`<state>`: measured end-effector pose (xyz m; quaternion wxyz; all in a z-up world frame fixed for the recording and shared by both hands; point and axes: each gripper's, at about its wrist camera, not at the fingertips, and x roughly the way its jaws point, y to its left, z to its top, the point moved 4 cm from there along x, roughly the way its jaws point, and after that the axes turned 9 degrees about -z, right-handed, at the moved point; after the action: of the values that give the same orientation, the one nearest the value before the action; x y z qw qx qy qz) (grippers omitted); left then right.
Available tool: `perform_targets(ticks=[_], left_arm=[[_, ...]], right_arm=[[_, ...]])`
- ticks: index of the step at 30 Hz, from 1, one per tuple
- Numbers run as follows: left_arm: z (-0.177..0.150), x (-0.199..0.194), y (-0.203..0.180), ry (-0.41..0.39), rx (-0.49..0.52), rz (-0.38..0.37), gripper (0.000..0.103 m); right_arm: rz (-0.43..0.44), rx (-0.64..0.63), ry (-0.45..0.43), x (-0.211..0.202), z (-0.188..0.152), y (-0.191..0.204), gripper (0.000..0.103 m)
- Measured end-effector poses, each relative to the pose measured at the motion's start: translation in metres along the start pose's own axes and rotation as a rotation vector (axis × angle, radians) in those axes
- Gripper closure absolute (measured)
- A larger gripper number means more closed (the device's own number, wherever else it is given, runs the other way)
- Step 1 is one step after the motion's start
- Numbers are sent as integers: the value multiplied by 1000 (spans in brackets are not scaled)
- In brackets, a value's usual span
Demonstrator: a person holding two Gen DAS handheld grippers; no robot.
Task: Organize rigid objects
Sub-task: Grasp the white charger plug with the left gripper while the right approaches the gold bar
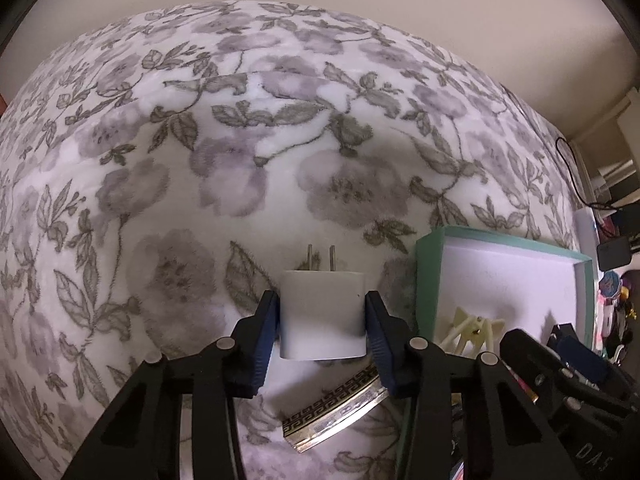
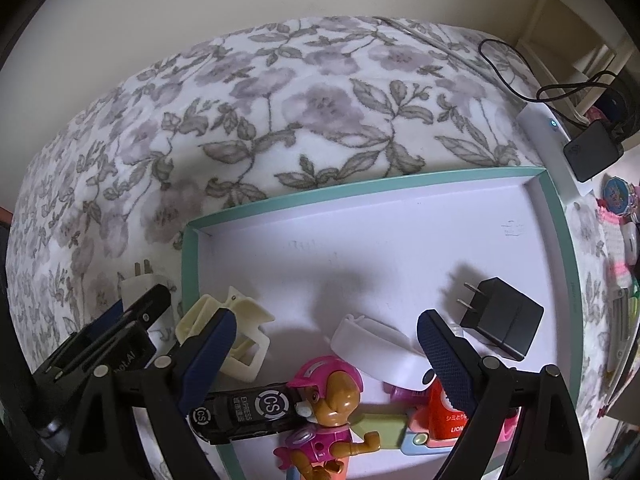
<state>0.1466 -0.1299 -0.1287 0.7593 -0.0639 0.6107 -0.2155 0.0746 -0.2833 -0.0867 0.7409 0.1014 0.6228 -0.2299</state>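
My left gripper [image 1: 322, 324] is shut on a white plug adapter [image 1: 322, 312], prongs pointing away, just above the floral blanket and left of the teal-rimmed box [image 1: 426, 280]. In the right wrist view the adapter [image 2: 136, 282] shows left of the box [image 2: 400, 178]. My right gripper [image 2: 326, 344] is open and empty over the box. In the box lie a cream hair claw [image 2: 240, 332], a white case [image 2: 372, 346], a black plug adapter [image 2: 500, 318], a pink pup figure [image 2: 328, 408], a black toy car [image 2: 244, 410] and a red tube [image 2: 448, 408].
A black-and-gold patterned bar [image 1: 334, 412] lies on the blanket under my left gripper. A white power strip [image 2: 548, 140] with a black charger [image 2: 592, 152] and cables sits beyond the box's right corner. Small colourful trinkets [image 2: 618, 196] lie at the right edge.
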Motion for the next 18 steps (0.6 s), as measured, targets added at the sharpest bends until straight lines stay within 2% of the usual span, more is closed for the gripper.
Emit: perform_targets(ticks=[7,14,18], left_arm=[[-8,-9,25,24,-49,15,58],[-20,-23,63,40,-150,16,58],[-30,-30,81,47,-196,8,58]], right_arm=[[14,-43,-20,-6,-3,12,9],[29,-89,-96,-28,-5,30,9],[88,-171,-139,-42,-11,54,9]])
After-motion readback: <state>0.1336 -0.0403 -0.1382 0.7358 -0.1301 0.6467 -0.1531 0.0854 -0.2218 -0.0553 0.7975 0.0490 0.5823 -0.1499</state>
